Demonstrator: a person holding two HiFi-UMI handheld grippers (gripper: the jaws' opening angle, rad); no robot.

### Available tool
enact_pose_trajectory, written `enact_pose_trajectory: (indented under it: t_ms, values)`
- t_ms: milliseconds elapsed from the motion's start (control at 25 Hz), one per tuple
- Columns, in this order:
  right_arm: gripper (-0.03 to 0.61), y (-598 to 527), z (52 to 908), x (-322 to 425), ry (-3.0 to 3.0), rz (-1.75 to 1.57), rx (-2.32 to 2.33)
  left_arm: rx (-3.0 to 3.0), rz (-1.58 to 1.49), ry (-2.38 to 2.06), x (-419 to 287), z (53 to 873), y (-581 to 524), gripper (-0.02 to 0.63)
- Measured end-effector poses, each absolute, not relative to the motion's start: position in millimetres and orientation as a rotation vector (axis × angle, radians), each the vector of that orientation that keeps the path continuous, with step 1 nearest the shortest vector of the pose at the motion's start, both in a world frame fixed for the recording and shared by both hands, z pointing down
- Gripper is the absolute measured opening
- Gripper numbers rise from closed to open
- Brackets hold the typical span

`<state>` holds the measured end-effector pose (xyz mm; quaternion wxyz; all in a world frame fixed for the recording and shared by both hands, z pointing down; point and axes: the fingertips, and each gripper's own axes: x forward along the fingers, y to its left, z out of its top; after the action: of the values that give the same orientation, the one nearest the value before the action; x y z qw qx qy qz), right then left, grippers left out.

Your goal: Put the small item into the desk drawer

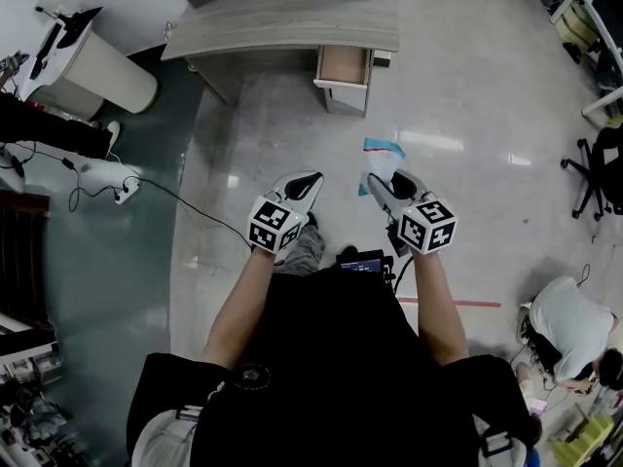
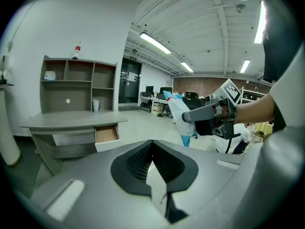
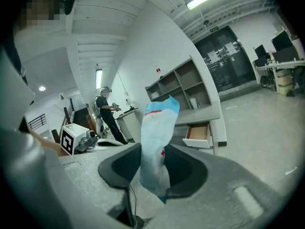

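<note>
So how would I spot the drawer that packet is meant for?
Look to the long grey desk below the grey open shelves. Under its right end sits a white-fronted drawer. It alone is pulled open, showing a pale brown inside, unlike the closed grey panel beside it.

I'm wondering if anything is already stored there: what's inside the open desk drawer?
The open drawer shows a bare brown bottom with nothing visible on it. Its rear part, under the desk top, is hidden. The packet is in the right gripper.
</note>
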<state>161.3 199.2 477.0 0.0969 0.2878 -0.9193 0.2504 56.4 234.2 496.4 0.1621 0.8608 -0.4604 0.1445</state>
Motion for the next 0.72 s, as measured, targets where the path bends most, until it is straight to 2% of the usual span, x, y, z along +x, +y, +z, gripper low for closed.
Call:
enact_pose_trajectory:
  t_ms: [400, 720]
  values:
    - [0.152, 191, 481, 179, -2.697, 0.762, 0.904, 2.486, 0.395, -1.26, 73, 502, 217, 0.002]
    - [0.152, 171, 481, 163, -2.675, 0.773, 0.928, 2.492, 0.381, -1.229, 59, 503, 191, 0.002]
